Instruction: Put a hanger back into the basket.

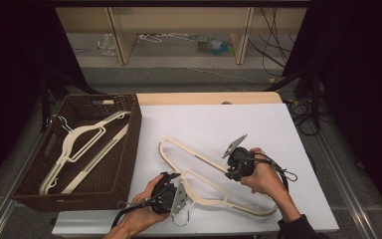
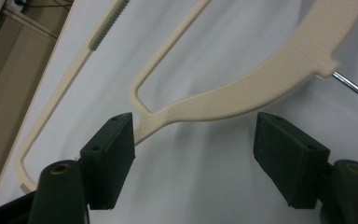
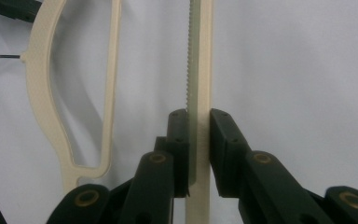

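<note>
A person works a cream hanger on a white table with a gripper in each hand. The right gripper is clamped on the hanger's bottom bar; in the right gripper view its two black pads squeeze the bar from either side, right where the ribbed grey strip runs along it. The left gripper sits at the near edge of the table by the hanger's shoulder, its jaws apart. In the left gripper view the hanger's broad arm passes between the pads: the left pad stands against the thin end of the arm, the right pad is clear of it. The hanger's metal hook points toward the person, near the left hand. To the left of the table stands a brown woven basket, with another cream hanger lying inside it.
</note>
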The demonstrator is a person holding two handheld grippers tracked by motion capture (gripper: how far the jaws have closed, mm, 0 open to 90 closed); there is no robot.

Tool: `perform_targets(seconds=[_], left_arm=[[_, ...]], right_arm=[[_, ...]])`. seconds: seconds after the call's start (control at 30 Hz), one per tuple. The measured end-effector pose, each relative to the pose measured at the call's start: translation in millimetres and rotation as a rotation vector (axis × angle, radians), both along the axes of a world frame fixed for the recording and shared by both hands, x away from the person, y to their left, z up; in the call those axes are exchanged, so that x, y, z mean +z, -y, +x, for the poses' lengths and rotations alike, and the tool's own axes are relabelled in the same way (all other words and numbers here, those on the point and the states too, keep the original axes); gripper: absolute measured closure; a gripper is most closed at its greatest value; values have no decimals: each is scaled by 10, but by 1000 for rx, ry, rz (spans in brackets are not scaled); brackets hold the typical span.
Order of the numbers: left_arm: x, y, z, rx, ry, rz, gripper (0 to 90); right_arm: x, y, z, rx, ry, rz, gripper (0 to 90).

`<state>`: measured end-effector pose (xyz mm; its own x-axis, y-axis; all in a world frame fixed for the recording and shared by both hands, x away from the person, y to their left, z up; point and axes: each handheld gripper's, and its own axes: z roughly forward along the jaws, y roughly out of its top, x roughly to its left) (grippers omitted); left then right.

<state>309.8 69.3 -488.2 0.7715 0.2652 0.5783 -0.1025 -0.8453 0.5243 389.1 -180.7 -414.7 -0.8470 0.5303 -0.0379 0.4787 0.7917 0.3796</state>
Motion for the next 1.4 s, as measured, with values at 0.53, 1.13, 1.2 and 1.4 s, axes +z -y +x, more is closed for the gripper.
perform_targets(seconds=[0.53, 1.13, 1.2, 1.4], left_arm=[[78, 110, -121, -280, 115, 106, 422], [277, 88, -268, -500, 241, 146, 790], [333, 75, -265, -509, 264, 150, 812], [420, 38, -257, -514, 282, 139, 850]], right_arm=[[-42, 60, 28, 68, -35, 32, 789], [-166, 189, 59, 88, -122, 60, 787], [-187, 196, 60, 93, -134, 67, 788], [-152, 176, 41, 97, -127, 96, 720]])
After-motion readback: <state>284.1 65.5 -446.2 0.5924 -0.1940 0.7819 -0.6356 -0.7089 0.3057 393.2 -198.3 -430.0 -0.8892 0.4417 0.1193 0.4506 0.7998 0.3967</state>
